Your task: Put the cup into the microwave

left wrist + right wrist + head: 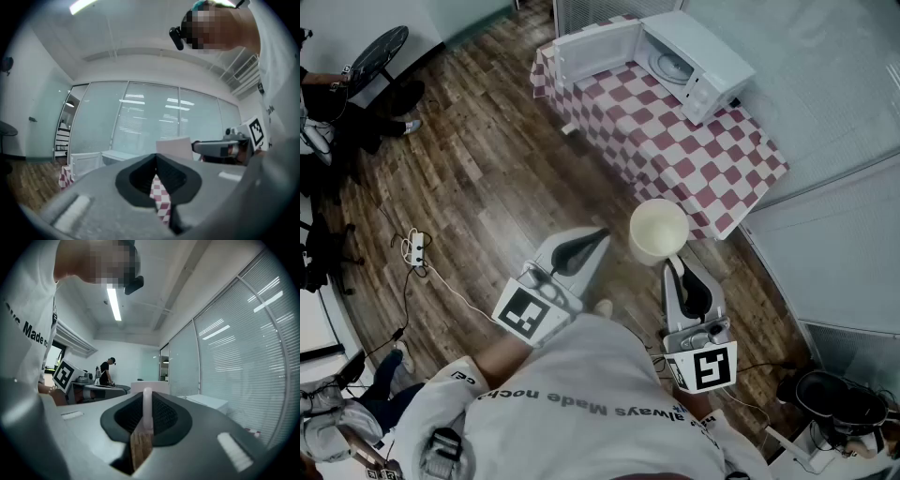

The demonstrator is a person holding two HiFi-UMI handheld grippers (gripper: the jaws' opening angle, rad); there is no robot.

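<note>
The right gripper (677,265) pinches the thin rim of one round, smooth cream cup (658,232) above plank flooring (487,187). The left gripper (598,236) is pressed together, empty. One boxy white microwave (694,66), door open, stands on one checkered cloth (703,159)

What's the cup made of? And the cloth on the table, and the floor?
Cup: cream and matte with a thin wall, pinched by the right gripper; plastic or paper, I can't tell which. Cloth: red-and-white checks draping down at the edges, so fabric or maybe vinyl. Floor: brown planks with grain and a slight sheen, wood or laminate.
</note>
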